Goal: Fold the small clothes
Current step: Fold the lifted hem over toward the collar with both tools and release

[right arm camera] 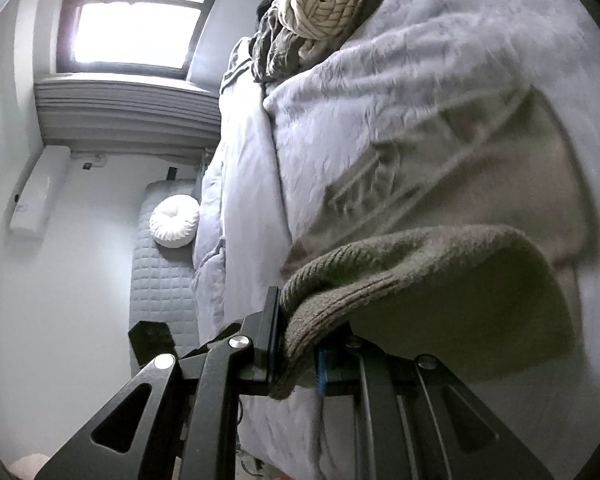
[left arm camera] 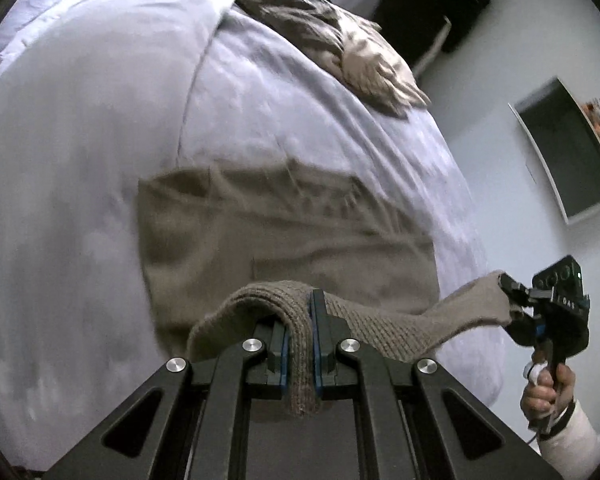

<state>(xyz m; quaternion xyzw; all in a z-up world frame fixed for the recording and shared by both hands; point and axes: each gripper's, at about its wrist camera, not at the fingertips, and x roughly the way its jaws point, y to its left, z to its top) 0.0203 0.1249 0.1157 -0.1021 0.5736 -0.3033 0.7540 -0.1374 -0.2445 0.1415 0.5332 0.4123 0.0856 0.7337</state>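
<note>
- Ribbed brown knit garment (left arm camera: pixel 300 360) is pinched at its hem between the left gripper (left arm camera: pixel 311 300) pads; the right gripper (left arm camera: pixel 510 298) clamps another part of that hem.
- One garment, two grippers, both clenched on it.
- Its body lies flat on the fuzzy pale blanket (left arm camera: pixel 100 160), beyond a crumpled clothes pile (left arm camera: pixel 340 40).

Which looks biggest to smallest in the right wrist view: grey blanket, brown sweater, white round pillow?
1. Fluffy grey blanket
2. Brown knitted sweater, though nearness to the camera enlarges it
3. White round pleated pillow
</note>
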